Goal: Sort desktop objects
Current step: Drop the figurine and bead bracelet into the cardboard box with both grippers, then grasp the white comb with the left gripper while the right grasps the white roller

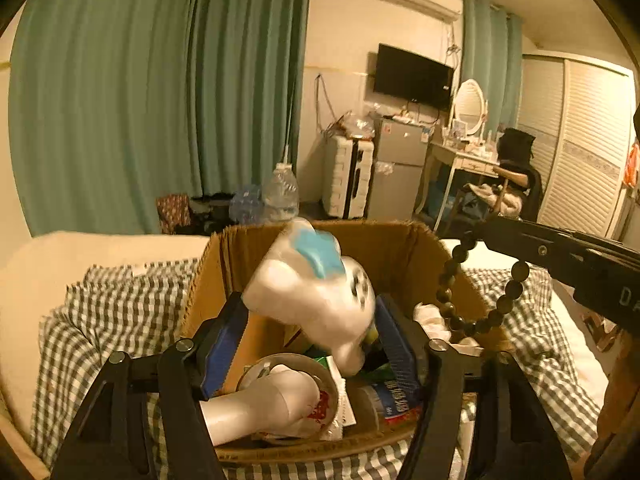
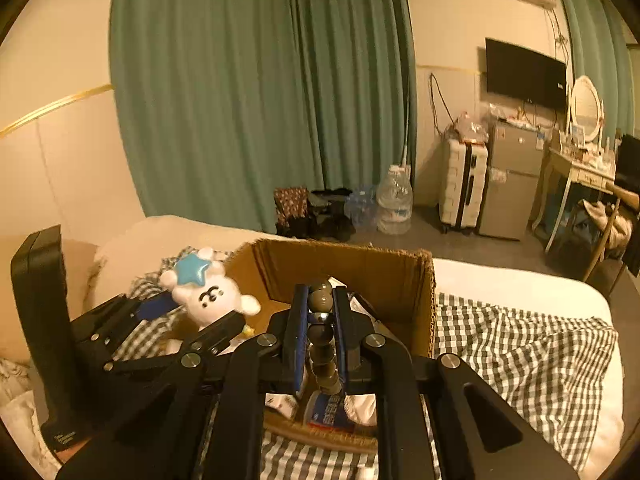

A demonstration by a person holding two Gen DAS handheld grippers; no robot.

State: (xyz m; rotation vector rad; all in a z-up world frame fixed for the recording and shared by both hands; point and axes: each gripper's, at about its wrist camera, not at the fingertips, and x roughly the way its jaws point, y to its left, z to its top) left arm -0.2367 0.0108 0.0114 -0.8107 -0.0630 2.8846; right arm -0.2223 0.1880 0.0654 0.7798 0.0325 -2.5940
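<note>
Two hand-held grippers over an open cardboard box (image 1: 400,248) resting on a bed with a green-and-white checked blanket (image 1: 120,308). Left gripper (image 1: 316,320) with jaws parted wide, blue pads well apart; between them, above the box's opening, a white plush toy (image 1: 316,292) with a blue star on its head, blurred, not clearly pressed by either pad, so whether touching them cannot be told. No earlier picture to compare. Right gripper (image 2: 320,320) nearly closed, jaws pinching a string of dark round beads (image 2: 322,336), the strand running up between the blue pads; from the left wrist view, the same beads (image 1: 480,320) hanging in a loop from the right gripper over the box's right side. Inside the box: a round bowl-like container (image 1: 296,396), a pale rounded object lying across it, a can or bottle with a blue label (image 1: 394,398), and something white and crumpled (image 1: 432,320) at the right wall. Behind the bed, teal curtains (image 1: 160,80), a large water bottle (image 1: 282,192) on the floor, a white suitcase (image 1: 348,176), a small grey fridge (image 1: 400,168) and a wall-mounted television (image 1: 414,76).
</note>
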